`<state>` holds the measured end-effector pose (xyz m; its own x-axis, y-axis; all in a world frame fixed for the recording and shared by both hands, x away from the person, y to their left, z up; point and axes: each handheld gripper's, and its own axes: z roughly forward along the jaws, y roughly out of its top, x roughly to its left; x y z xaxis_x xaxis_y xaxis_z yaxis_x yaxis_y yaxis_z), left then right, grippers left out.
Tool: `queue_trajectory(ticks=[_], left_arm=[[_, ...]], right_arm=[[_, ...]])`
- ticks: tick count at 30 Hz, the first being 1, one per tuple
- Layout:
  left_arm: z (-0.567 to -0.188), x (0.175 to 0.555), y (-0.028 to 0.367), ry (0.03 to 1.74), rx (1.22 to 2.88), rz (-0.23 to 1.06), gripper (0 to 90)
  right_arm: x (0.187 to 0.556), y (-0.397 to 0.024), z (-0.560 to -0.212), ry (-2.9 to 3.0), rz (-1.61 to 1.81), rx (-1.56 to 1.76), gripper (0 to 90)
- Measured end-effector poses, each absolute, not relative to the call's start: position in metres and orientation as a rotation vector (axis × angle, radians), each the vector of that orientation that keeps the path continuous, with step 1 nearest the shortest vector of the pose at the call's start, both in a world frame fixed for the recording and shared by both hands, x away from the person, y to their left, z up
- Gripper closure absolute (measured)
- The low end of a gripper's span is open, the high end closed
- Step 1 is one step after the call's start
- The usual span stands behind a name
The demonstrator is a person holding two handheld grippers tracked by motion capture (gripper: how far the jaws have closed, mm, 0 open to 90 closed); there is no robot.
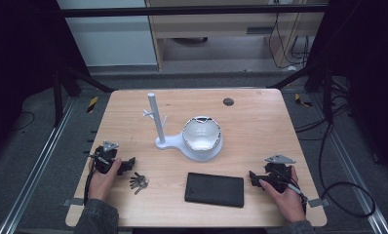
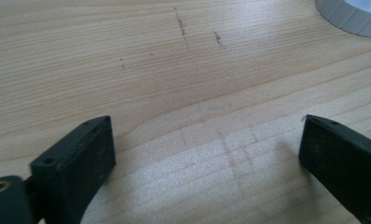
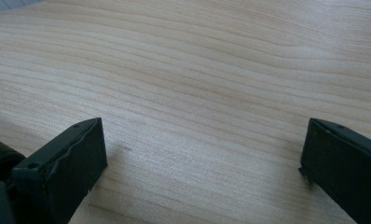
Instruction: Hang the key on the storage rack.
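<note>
The left gripper (image 1: 128, 163) rests on the table (image 1: 260, 122), its jaws wide open with only bare wood between them. The keys (image 1: 139, 181) lie just beside it, at its right. The right gripper (image 1: 253, 178) also rests with jaws wide open and holds nothing; the black wallet (image 1: 214, 189) lies near it, between both hands

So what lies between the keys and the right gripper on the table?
In the high view, a flat black wallet lies between the keys and the right gripper, with bare wood of the table on either side of it.
</note>
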<state>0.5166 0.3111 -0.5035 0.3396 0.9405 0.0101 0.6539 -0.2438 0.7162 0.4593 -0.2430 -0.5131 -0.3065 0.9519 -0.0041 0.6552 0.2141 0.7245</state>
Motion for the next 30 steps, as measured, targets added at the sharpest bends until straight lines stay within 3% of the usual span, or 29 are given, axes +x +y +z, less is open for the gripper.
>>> queue_trajectory(ticks=[17, 30], left_arm=[[-0.470, 0.485, 0.289, 1.184, 1.929, 0.638, 3.4], [-0.445, 0.468, 0.245, 1.010, 2.118, 0.648, 4.0]], right_arm=[[0.459, -0.243, -0.513, 2.046, 0.876, 1.482, 0.4], [0.454, -0.245, -0.513, 2.056, 0.879, 1.470, 0.5]])
